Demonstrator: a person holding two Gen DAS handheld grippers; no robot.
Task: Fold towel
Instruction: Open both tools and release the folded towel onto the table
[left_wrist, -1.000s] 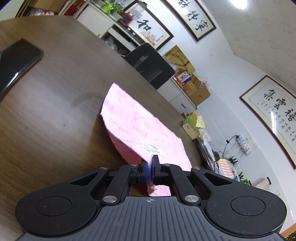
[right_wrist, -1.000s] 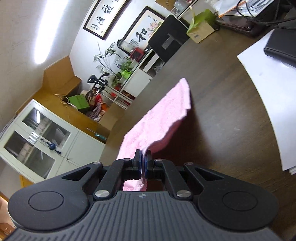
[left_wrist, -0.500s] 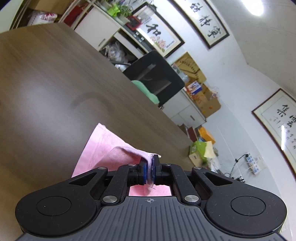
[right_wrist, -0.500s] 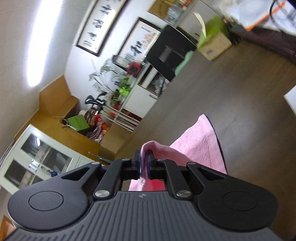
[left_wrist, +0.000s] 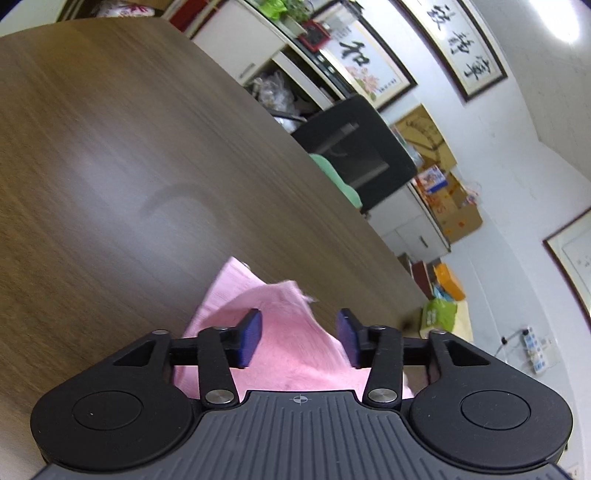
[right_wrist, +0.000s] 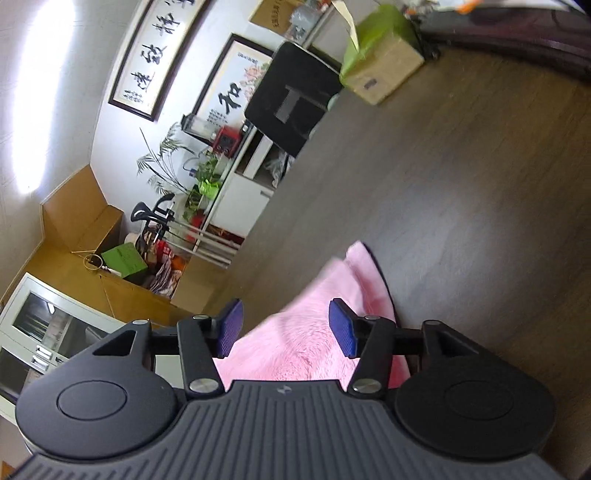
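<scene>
Now both tools stand wide open where 0.5 s ago each was pinched shut on a corner of the pink towel. The left tool (left_wrist: 298, 338) has its 2 blue pads well apart, and the towel (left_wrist: 280, 332) lies between and beyond them in the lower centre of the frame, gripped by nothing. The right tool (right_wrist: 286, 330) is spread the same way, with the towel (right_wrist: 314, 332) filling the gap between its pads without being held. In both views 2 layers show: an upper flap lies over a lower layer whose far edge sticks out a little beyond it, toward the middle of the frame, so the carried edge has been laid over the rest of the cloth. The upper flap's far corner looks blurred and slightly raised in both views, so it may be settling at this instant. The towel rests on the dark wood desk (left_wrist: 110, 147), which fills the left and upper left of the left view. I judge that 1 fold has just been released and the towel is now doubled. What follows is probably to draw both tools back clear of the cloth without dragging the top layer, then check whether the edges line up; they seem a little offset at the far end.
</scene>
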